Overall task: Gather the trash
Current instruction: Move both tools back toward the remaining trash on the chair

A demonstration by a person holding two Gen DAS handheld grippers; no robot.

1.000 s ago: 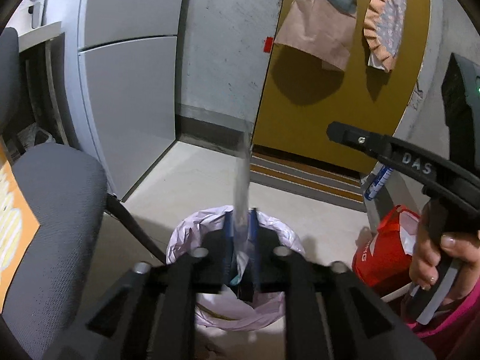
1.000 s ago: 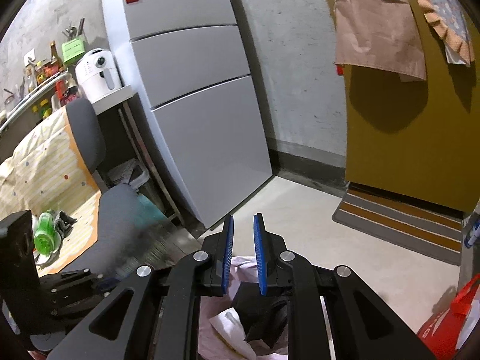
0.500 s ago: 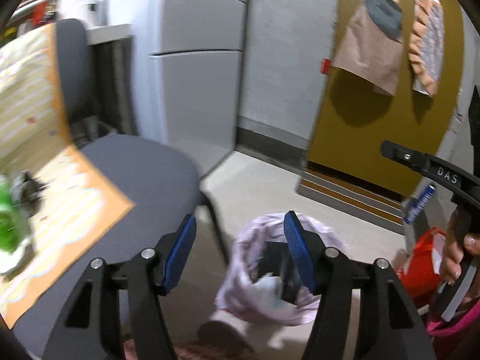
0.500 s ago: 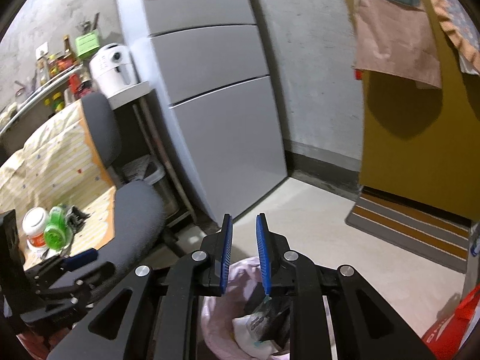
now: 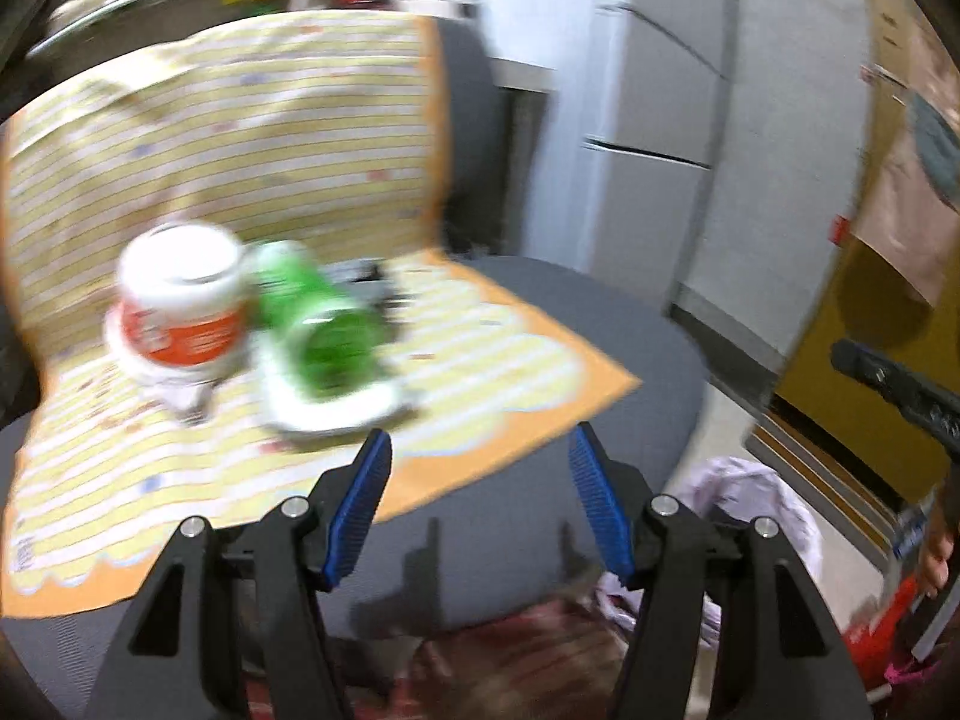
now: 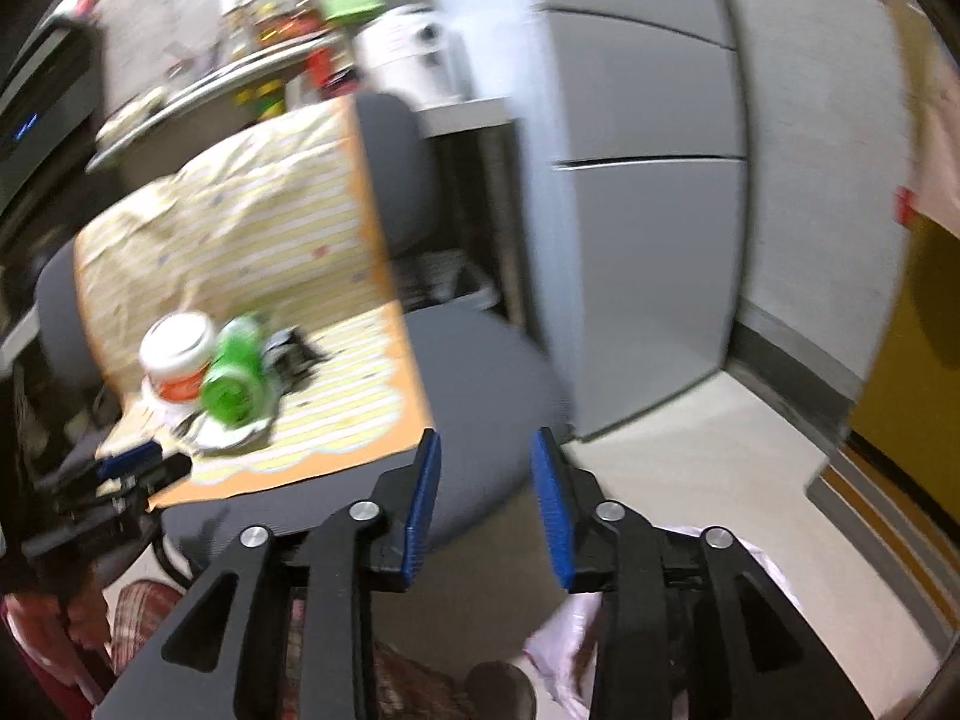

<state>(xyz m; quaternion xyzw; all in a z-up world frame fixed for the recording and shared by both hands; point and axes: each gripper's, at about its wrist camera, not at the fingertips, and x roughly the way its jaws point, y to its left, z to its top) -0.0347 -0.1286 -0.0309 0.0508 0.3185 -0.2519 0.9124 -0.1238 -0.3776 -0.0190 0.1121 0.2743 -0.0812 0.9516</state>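
A white tub with an orange label (image 5: pixel 183 306) and a green bottle on its side (image 5: pixel 324 330) lie on a striped yellow cloth (image 5: pixel 228 138) over a grey chair (image 5: pixel 600 324). Both show in the right wrist view too, the tub (image 6: pixel 177 354) and the bottle (image 6: pixel 234 378). My left gripper (image 5: pixel 480 504) is open and empty, above the seat's front, short of the bottle. My right gripper (image 6: pixel 486 498) is open and empty over the seat edge. The bin with its pale bag (image 5: pixel 756 498) stands at the lower right of the left wrist view.
A grey fridge (image 6: pixel 636 192) stands behind the chair, with a yellow door (image 5: pixel 864 324) to its right. A white appliance (image 6: pixel 408 54) and a cluttered shelf (image 6: pixel 240 60) are at the back. A red bag (image 5: pixel 870 642) lies on the floor by the bin.
Both grippers swung left from the bin toward the chair. My left gripper dropped its thin wrapper into the bin and opened wide. My right gripper opened too.
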